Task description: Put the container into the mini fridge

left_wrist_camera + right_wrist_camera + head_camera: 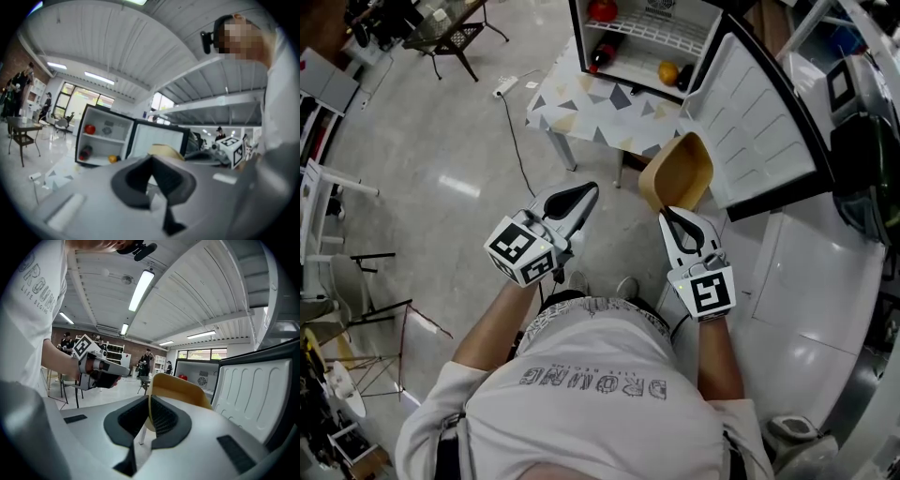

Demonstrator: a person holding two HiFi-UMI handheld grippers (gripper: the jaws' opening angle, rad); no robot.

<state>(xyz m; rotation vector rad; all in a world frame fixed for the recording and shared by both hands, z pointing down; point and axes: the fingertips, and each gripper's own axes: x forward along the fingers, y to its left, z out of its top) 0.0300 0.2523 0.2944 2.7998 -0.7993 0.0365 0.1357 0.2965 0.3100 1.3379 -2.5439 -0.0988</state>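
A tan container (678,173) hangs tilted in front of the open mini fridge (649,36), which stands on a small patterned table (581,105). My right gripper (667,212) is shut on the container's near rim. In the right gripper view that rim sits pinched between the pads, with the container (180,389) rising past my right gripper (149,401). My left gripper (589,191) is beside it to the left, shut and holding nothing. In the left gripper view, the container (164,150) shows just beyond my left gripper (151,162).
The fridge door (761,122) swings wide open to the right. Inside are a red fruit (602,9), a dark bottle (602,54) and an orange (667,71). A power strip (504,86) with cable lies on the floor. A white unit (811,300) stands at the right.
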